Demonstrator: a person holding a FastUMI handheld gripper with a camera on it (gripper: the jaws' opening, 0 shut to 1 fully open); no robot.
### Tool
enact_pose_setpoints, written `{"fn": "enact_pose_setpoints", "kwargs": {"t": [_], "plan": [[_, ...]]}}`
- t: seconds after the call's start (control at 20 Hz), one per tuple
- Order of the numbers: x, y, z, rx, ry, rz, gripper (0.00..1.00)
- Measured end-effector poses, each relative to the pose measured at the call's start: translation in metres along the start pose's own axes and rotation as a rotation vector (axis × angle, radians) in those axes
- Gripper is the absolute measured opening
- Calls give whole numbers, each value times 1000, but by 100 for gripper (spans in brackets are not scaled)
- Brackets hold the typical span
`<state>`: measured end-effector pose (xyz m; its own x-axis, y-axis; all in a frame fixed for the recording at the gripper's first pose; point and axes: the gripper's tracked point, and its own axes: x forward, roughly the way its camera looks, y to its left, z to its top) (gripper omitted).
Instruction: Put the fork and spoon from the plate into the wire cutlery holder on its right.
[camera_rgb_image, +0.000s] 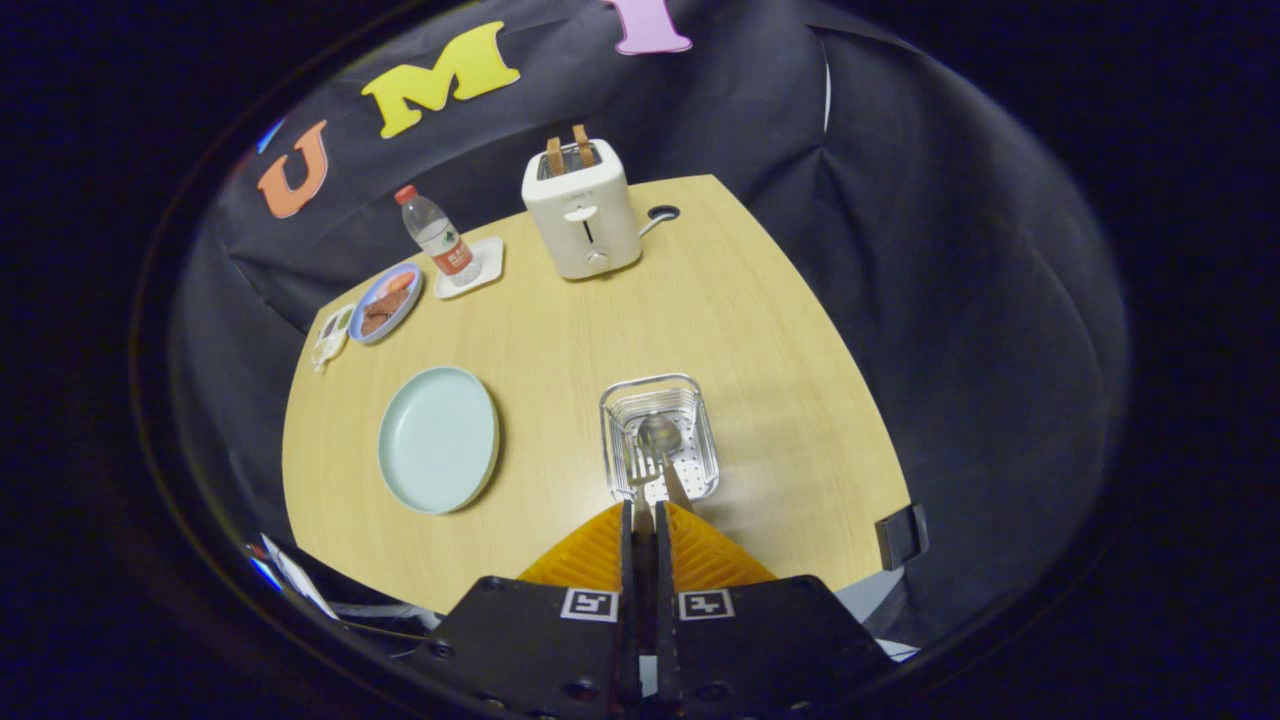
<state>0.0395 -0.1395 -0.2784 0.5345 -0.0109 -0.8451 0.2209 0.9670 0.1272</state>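
Your gripper (645, 515) is hovering over the holder (659, 437), its fingers nearly closed and pinching the fork (642, 470) by its handle. The spoon (659, 434) is sitting inside the holder. The plate (438, 438) is lying bare to the left.

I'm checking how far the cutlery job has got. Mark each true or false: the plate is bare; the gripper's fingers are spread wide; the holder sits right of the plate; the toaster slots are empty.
1. The plate is bare. True.
2. The gripper has its fingers spread wide. False: they are nearly together, clamped on the handles of the fork and spoon.
3. The wire cutlery holder sits right of the plate. True.
4. The toaster slots are empty. False: two slices stick up.
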Motion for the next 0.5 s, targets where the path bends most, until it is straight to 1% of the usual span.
{"fn": "enact_pose_setpoints", "kwargs": {"t": [0.05, 0.15, 0.2, 0.25, 0.5], "plan": [[1, 2, 5, 3, -11, -1, 7], [-1, 5, 13, 5, -31, 3, 1], [-1, 7, 15, 5, -37, 3, 4], [-2, 10, 16, 7, -45, 13, 4], [-10, 35, 19, -18, -89, 60, 26]]}}
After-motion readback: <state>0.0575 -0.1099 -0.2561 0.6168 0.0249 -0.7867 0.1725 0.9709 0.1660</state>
